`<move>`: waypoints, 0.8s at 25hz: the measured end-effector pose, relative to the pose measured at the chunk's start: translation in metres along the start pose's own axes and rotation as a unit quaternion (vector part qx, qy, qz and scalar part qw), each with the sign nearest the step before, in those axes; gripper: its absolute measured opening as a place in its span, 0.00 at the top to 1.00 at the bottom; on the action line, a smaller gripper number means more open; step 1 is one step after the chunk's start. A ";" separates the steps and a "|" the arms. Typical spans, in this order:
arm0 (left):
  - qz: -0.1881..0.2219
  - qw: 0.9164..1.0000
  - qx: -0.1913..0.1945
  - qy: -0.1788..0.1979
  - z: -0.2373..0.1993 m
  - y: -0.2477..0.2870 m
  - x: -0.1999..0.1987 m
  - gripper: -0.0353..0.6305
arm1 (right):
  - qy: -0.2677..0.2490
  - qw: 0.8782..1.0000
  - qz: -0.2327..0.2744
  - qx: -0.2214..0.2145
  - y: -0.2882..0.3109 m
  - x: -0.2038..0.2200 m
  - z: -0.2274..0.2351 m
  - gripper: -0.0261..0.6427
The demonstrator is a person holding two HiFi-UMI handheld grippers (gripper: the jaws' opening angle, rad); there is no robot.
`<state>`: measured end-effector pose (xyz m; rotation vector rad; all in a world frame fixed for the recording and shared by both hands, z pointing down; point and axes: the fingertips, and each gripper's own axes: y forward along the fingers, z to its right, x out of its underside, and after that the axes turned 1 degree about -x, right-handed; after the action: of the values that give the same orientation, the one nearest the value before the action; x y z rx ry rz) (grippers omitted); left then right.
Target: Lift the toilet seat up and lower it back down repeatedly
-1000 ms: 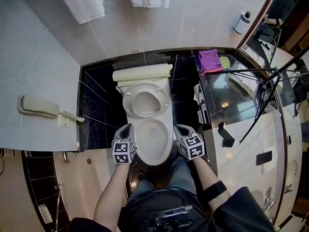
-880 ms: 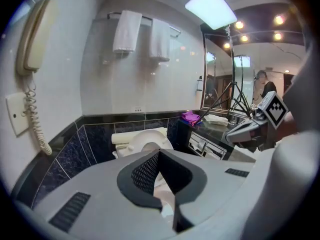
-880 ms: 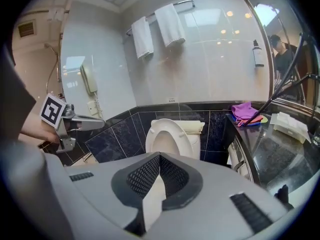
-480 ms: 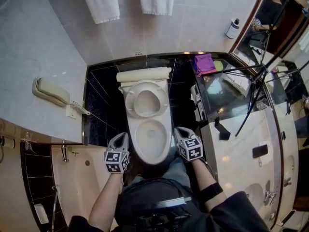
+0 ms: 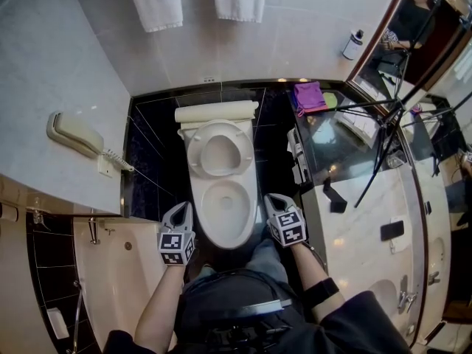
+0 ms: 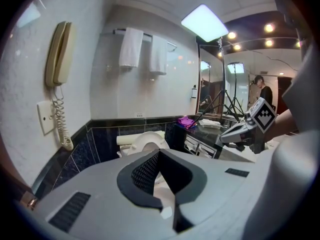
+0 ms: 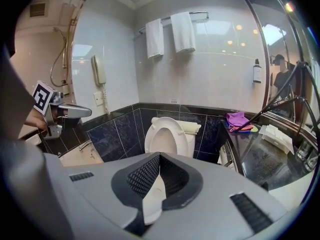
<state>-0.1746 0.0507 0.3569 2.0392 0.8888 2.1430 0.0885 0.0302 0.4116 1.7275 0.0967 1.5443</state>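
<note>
Toilet seat (image 5: 194, 147): hinged ring, probably rigid, smooth, fairly light, standing raised behind the bowl (image 5: 228, 231); likely best taken at its free front edge; left tongs (image 5: 180, 211) and right tongs (image 5: 272, 199) closed, empty, flanking the bowl.

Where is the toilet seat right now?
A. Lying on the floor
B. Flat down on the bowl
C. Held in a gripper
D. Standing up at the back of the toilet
D: the toilet seat stands upright behind the open bowl.
</note>
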 end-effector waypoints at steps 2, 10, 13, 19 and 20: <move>-0.001 1.000 -0.005 0.000 -0.001 0.002 -0.001 0.95 | -0.019 1.000 -0.003 0.004 0.003 -0.006 0.004 0.94; 0.000 1.000 -0.028 0.002 -0.012 0.024 -0.008 0.95 | -0.124 0.992 -0.022 0.010 0.050 -0.040 0.035 0.84; -0.003 0.999 -0.032 0.012 -0.013 0.036 -0.009 0.95 | -0.172 0.985 -0.031 0.013 0.081 -0.058 0.051 0.75; -0.016 0.998 -0.055 0.017 -0.012 0.067 -0.003 0.95 | -0.255 0.966 -0.049 -0.002 0.161 -0.077 0.080 0.63; -0.018 0.998 -0.057 0.017 -0.011 0.074 -0.001 0.95 | -0.266 0.963 -0.052 -0.005 0.176 -0.078 0.084 0.62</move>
<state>-0.1597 -0.0156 0.3882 1.9233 0.7821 2.1631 0.0646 -0.1730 0.4583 2.0346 -0.0913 0.9619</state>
